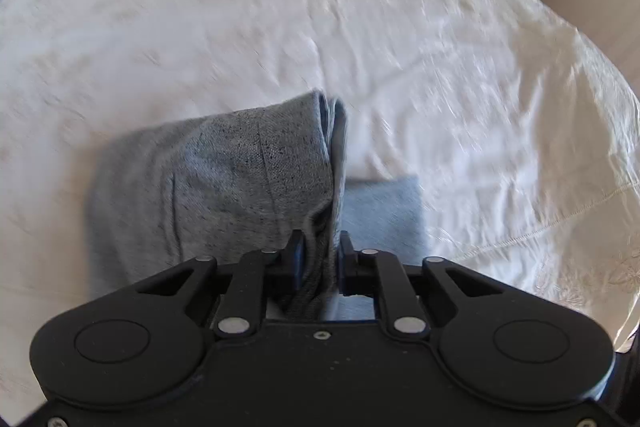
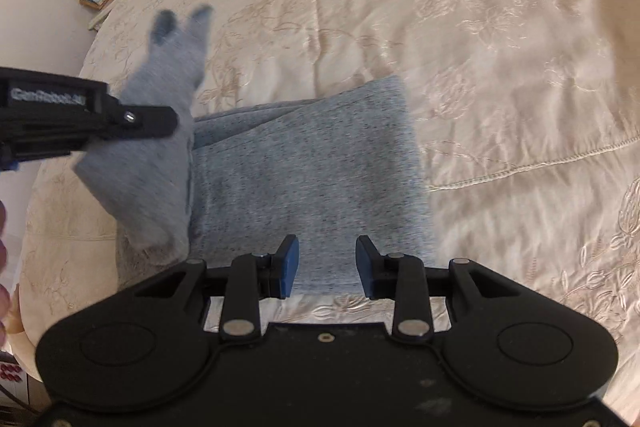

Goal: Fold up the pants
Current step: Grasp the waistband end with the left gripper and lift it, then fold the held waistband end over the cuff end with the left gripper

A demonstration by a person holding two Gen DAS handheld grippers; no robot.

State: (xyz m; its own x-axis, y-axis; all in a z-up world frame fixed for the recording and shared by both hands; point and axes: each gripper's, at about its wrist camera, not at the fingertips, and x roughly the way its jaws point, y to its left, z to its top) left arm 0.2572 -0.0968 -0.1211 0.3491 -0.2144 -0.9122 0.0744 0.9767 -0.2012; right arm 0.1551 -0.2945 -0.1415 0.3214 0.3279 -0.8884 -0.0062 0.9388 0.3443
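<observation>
Two grippers over grey heathered knit pants [image 2: 312,179], soft and partly folded on cream embroidered bedspread [image 2: 480,47]; one end lifted off the flat rectangular stack, draped and blurred. Left gripper [image 1: 319,251] pinched tight on a bunched fold of that knit. Right gripper [image 2: 327,265] spread wide above the stack's near edge, gripping nothing
</observation>
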